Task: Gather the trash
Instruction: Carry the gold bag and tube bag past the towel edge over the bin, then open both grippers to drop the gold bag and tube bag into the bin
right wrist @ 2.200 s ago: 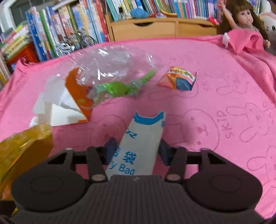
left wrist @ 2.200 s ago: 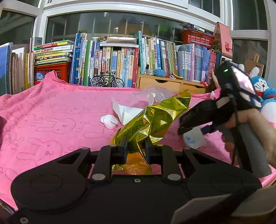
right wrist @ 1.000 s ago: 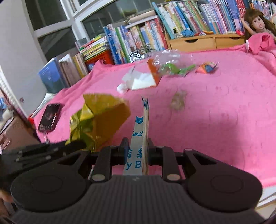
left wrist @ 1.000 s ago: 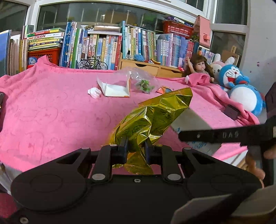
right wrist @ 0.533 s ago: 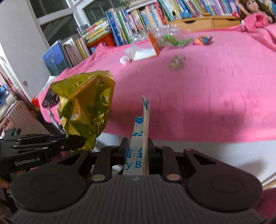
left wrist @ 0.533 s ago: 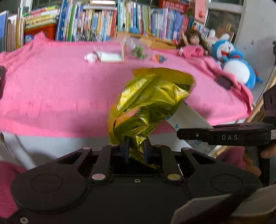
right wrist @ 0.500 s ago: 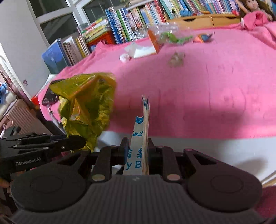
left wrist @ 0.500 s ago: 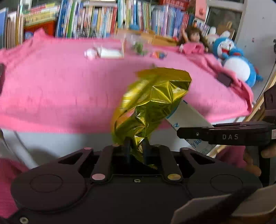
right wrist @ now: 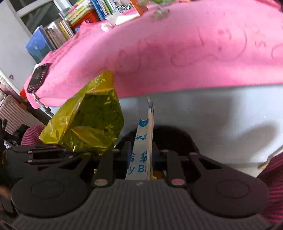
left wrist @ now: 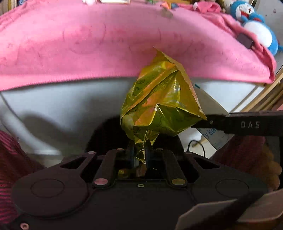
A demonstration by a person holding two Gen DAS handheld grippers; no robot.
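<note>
My left gripper (left wrist: 139,150) is shut on the twisted end of a crumpled gold foil wrapper (left wrist: 159,106), which stands up in front of the bed's white side. To its right, a finger (left wrist: 244,124) of the right gripper reaches in behind the foil. In the right wrist view my right gripper (right wrist: 141,150) holds a white paper bag with blue print (right wrist: 144,127) edge-on between its pads; its jaws are opening. The gold wrapper (right wrist: 88,123) hangs just left of it, above the left gripper's fingers (right wrist: 44,152). A dark rounded shape (right wrist: 169,134) lies below both.
A pink blanket (left wrist: 88,44) covers the bed, with small scraps of trash (left wrist: 166,13) far back on it. A phone (right wrist: 38,77) lies on its left corner. Plush toys (left wrist: 256,31) sit at the right end, books (right wrist: 53,35) behind. Striped fabric (left wrist: 8,159) flanks the grippers.
Both grippers have sunk below the bed's edge and tipped downward, so the blanket now fills the top of each view. Each still carries its piece of trash.
</note>
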